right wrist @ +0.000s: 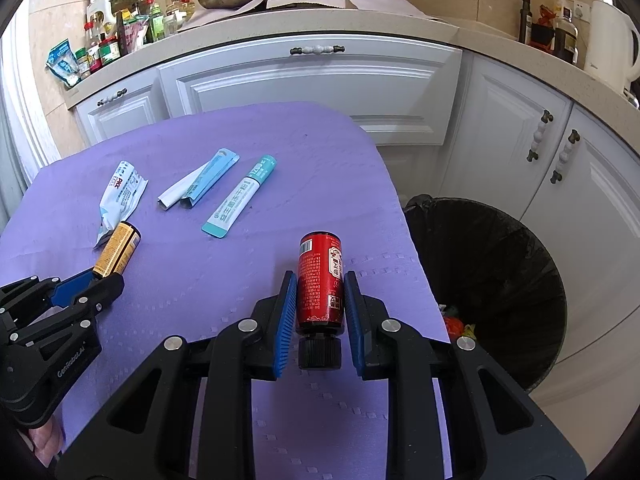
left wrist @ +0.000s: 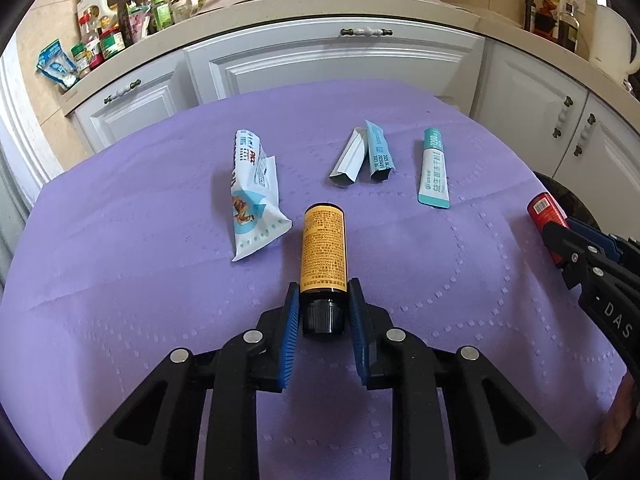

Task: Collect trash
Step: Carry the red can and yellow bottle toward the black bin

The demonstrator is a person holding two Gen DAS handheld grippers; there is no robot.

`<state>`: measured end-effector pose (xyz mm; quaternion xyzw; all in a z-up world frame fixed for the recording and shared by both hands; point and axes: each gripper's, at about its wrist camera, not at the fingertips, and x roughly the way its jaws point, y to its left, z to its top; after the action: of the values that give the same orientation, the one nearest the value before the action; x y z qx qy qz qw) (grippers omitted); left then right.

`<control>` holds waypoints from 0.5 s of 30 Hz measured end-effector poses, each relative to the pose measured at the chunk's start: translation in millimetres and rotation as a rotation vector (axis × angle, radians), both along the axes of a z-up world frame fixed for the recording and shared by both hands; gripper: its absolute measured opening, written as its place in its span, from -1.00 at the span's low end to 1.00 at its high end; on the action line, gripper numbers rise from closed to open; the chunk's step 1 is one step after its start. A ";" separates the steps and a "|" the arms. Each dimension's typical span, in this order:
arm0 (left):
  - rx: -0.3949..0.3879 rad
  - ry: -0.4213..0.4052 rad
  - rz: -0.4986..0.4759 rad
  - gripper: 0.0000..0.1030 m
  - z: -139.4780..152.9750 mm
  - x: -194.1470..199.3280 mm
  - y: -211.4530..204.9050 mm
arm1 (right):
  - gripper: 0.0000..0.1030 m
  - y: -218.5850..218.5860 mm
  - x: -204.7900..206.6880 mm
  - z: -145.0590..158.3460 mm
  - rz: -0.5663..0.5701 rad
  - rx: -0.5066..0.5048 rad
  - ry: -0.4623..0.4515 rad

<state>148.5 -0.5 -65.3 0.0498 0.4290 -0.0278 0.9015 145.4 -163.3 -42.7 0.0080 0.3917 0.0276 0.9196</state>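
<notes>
My left gripper point(left wrist: 324, 300) is shut on a small bottle with an orange label point(left wrist: 323, 250), gripping it at the black cap end just above the purple cloth point(left wrist: 160, 280). My right gripper point(right wrist: 320, 290) is shut on a red-labelled bottle point(right wrist: 320, 280) near the table's right edge. Both show in the other view: the orange bottle point(right wrist: 116, 254) and left gripper point(right wrist: 104, 276), the red bottle point(left wrist: 546, 212). On the cloth lie a white pouch point(left wrist: 252, 196), a torn blue and white sachet point(left wrist: 364, 156) and a teal stick sachet point(left wrist: 432, 168).
A black-lined trash bin point(right wrist: 500, 280) stands on the floor right of the table, with some trash at its bottom. White kitchen cabinets point(right wrist: 312, 80) stand behind, their counter crowded with jars, bottles, a pan and a white kettle point(right wrist: 608, 40).
</notes>
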 end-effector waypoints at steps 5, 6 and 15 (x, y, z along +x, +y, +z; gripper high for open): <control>-0.008 -0.010 0.002 -0.52 2.2 -2.7 4.1 | -0.55 0.6 -0.3 0.5 -0.001 -0.004 -0.002; -0.007 -0.014 0.003 -0.52 3.0 -3.2 4.7 | -0.55 1.0 -0.5 0.9 -0.003 -0.005 -0.003; -0.005 -0.058 0.004 -0.52 12.0 -7.4 5.9 | -0.55 1.8 -5.3 6.7 -0.023 -0.014 -0.019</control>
<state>141.0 5.5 -53.4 0.0475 0.4028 -0.0255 0.9137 140.1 -161.6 -36.1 0.0059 0.3831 0.0143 0.9236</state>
